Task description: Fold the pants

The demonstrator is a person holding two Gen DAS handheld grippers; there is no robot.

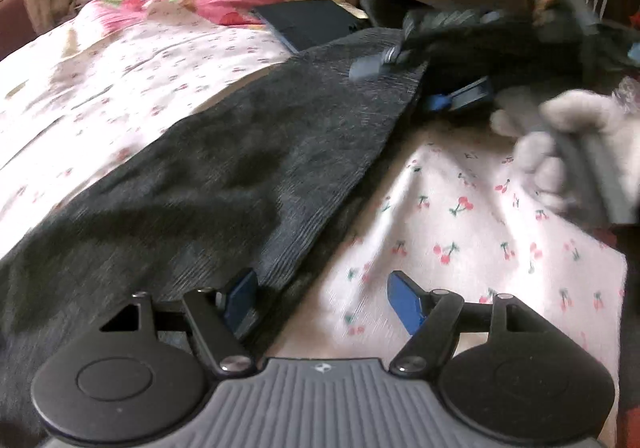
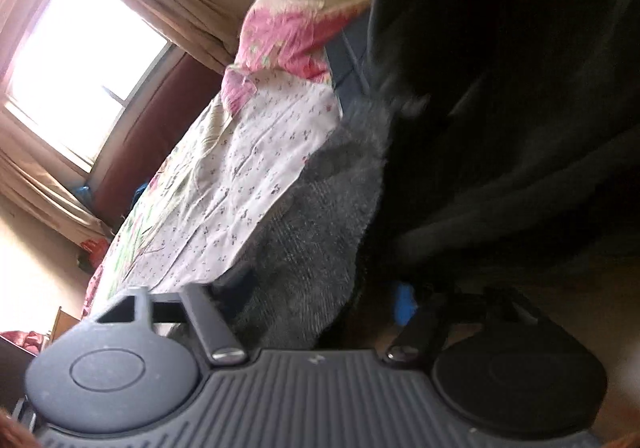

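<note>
The dark grey pants (image 1: 224,172) lie spread across the bed (image 1: 460,216), on its cherry-print sheet, one long edge running diagonally. The left gripper (image 1: 322,300) hovers at the near end of that edge, jaws spread wide and pinching nothing, one finger over the cloth, the other over the sheet. At the far end of the pants, the right gripper (image 1: 420,82), held in a gloved hand (image 1: 560,144), has its jaws parted around the fabric edge; its own view is too dark to confirm contact. Risk: with neither end pinched, the cloth may slump or bunch, spoiling the fold line. No readable writing is visible.
</note>
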